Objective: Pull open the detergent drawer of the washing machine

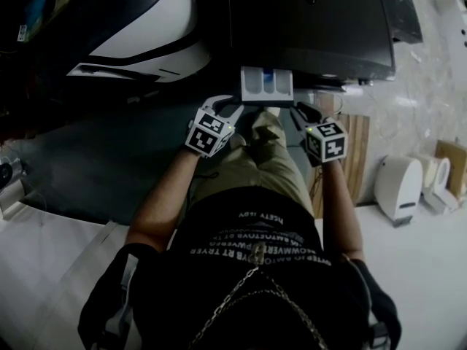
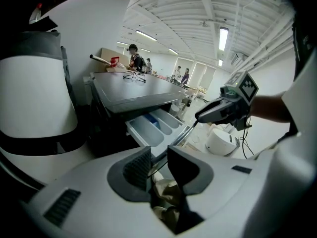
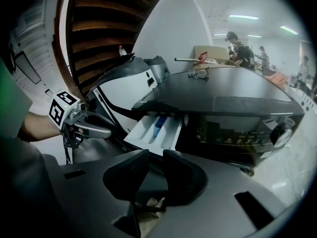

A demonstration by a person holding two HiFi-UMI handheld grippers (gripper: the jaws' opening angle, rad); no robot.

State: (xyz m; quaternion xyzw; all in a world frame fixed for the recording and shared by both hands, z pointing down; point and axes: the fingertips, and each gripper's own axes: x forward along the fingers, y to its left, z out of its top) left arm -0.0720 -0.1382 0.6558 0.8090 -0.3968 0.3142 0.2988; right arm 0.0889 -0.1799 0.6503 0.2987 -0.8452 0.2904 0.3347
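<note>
The dark washing machine (image 1: 314,28) stands in front of me with its white detergent drawer (image 1: 266,86) pulled out, showing its compartments and a blue insert. My left gripper (image 1: 232,106) sits just left of the drawer's front corner, apart from it and holding nothing. My right gripper (image 1: 300,111) is just right of the drawer front, also holding nothing. In the left gripper view the drawer (image 2: 156,128) lies beyond the nearly closed jaws of the left gripper (image 2: 159,157). The right gripper view shows the drawer (image 3: 156,130) ahead of the right gripper (image 3: 156,165).
A white rounded appliance (image 1: 139,28) stands left of the machine. A white unit (image 1: 398,188) and a wooden panel (image 1: 357,159) stand on the floor at the right. Glasses (image 2: 133,76) lie on the machine's top. People stand far behind.
</note>
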